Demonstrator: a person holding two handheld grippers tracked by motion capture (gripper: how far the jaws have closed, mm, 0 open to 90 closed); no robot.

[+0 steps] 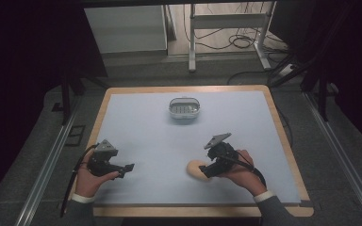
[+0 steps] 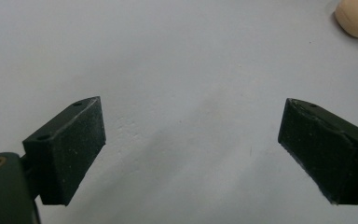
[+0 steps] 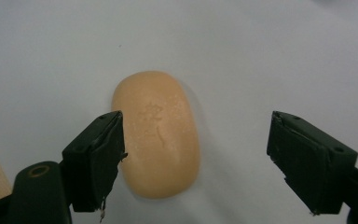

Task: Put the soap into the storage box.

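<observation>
High view looks down on the table [image 1: 136, 117]; both gripper views face it closely, sharing the soap [image 3: 158, 133].

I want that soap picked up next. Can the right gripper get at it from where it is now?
Probably yes. The right gripper is open right over the soap, which lies bare on the table with nothing around it.

Oval tan soap [image 3: 157, 133] — flat on mat [image 3: 261, 56]

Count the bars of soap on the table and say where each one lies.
1. The soap bar lies flat on the mat near the front edge, between the open jaws of the right gripper. No other shows.
</observation>
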